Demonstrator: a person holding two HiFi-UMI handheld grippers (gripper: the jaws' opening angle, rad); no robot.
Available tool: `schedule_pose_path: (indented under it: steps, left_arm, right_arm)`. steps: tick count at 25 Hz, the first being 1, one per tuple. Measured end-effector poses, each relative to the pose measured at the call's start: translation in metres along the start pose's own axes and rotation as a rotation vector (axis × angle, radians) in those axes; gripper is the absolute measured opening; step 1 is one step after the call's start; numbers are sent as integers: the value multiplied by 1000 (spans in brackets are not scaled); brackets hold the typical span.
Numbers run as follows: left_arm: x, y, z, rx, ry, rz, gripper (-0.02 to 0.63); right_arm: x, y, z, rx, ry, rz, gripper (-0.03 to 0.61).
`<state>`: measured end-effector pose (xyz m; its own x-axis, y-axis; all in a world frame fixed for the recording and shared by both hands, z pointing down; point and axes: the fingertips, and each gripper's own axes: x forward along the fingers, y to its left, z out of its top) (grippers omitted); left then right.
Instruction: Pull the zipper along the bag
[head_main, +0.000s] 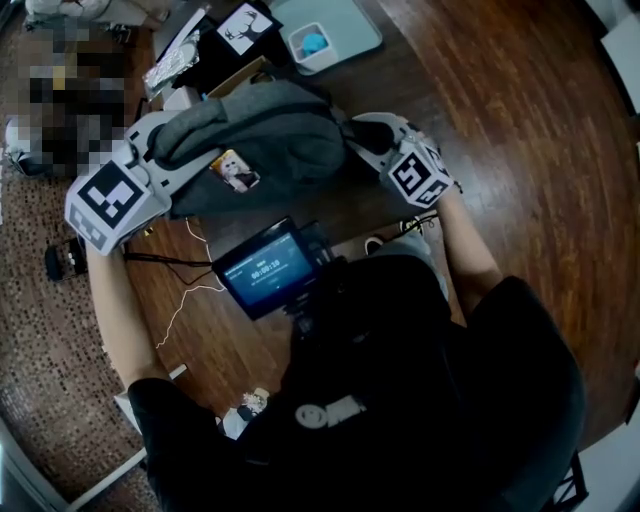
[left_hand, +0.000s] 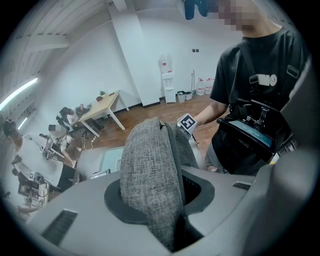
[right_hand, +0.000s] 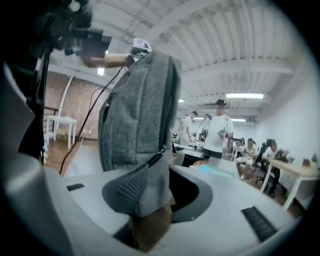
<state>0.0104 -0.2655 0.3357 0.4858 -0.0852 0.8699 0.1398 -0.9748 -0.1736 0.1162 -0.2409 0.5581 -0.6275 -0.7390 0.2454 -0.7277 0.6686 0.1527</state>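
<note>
A grey fabric bag (head_main: 270, 140) hangs over the wooden table between my two grippers. My left gripper (head_main: 165, 150) holds its left end; in the left gripper view the grey cloth (left_hand: 150, 170) fills the gap and both jaws press on it, so that gripper (left_hand: 165, 220) is shut on the bag. My right gripper (head_main: 365, 135) is at the bag's right end. In the right gripper view the bag (right_hand: 140, 115) stands upright with its dark zipper pull (right_hand: 155, 157) just above the jaws. The cloth rests against the ribbed left pad (right_hand: 120, 187), and a dark gap shows on the other side, so this gripper (right_hand: 150, 200) is open.
A picture tag (head_main: 235, 172) hangs on the bag's front. Behind the bag lie black boxes (head_main: 240, 30) and a teal tray (head_main: 350, 25) with a white tub (head_main: 312, 45). A chest-mounted screen (head_main: 268, 268) and a thin white cable (head_main: 190, 300) are near the person.
</note>
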Motion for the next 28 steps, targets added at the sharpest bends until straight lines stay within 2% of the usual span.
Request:
schedule_pose_path:
  steps: [1,6,9,11,14,16,22,28]
  left_arm:
    - [0,-1,1,-3,-2,-1,138]
    - [-1,-2,0,-8,4,5,139]
    - [2,-2,3,-19,-4,-1,140]
    - [1,-2,2,-23,-5,-1,140]
    - [2,-1,3,-18,-5,-3,140]
    - [2,-3,3,-9,-8,-9,141]
    - [-1,-3,1,-24,-10,-4,141]
    - [-1,-3,0,-19,-4,3,141]
  right_arm:
    - [-1,-1,2,32,-10,12,182]
    - [-2,0,13,49,-28,106,181]
    - [-5,0,17,45,-16,111,182]
    - [-2,-1,17,19,10,81,184]
    - [4,-12,6,-65,87,-73,190]
    - [6,-13,3,-81,105,-132,189]
    - [-2,-3,13,-85,71,-148,189]
    - [-12,-2,21,73,37,-167,192]
